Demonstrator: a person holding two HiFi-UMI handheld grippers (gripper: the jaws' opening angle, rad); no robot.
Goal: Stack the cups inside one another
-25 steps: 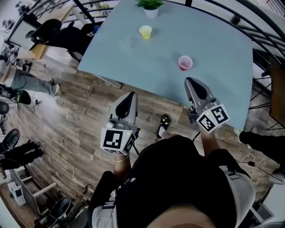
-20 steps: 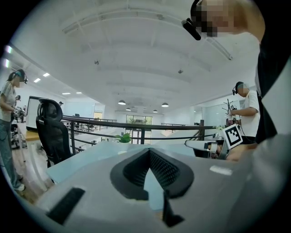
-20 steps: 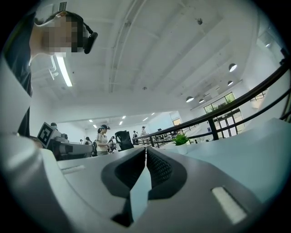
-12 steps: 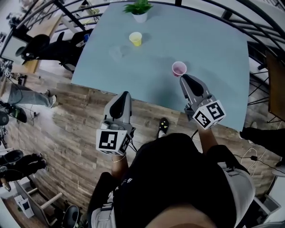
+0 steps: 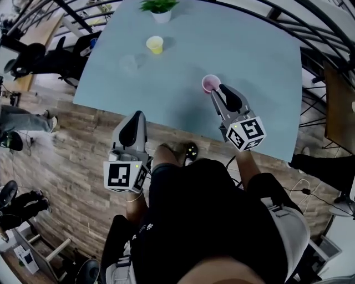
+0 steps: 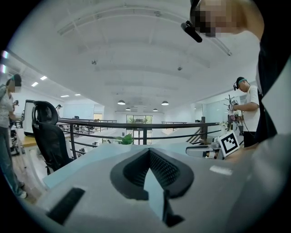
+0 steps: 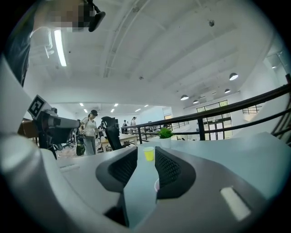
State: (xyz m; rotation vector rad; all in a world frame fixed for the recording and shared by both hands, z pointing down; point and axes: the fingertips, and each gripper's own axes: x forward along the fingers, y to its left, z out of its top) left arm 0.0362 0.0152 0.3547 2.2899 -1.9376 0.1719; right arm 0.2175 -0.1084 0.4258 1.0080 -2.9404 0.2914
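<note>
at pink cup (image 5: 210, 83): r claw (image 5: 214, 91) just opening, gap empty (cup beside); l claw (image 5: 137, 114) pressed together.

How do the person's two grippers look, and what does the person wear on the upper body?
Both the left gripper and the right gripper have grey shells and black ribbed jaw pads. Each carries a white cube with black square markers. The person wears a black top.

Table (image 5: 260, 61) open between pink cup (image 5: 210, 83), yellow cup (image 5: 155, 44); plant (image 5: 159, 8) at far edge
</note>
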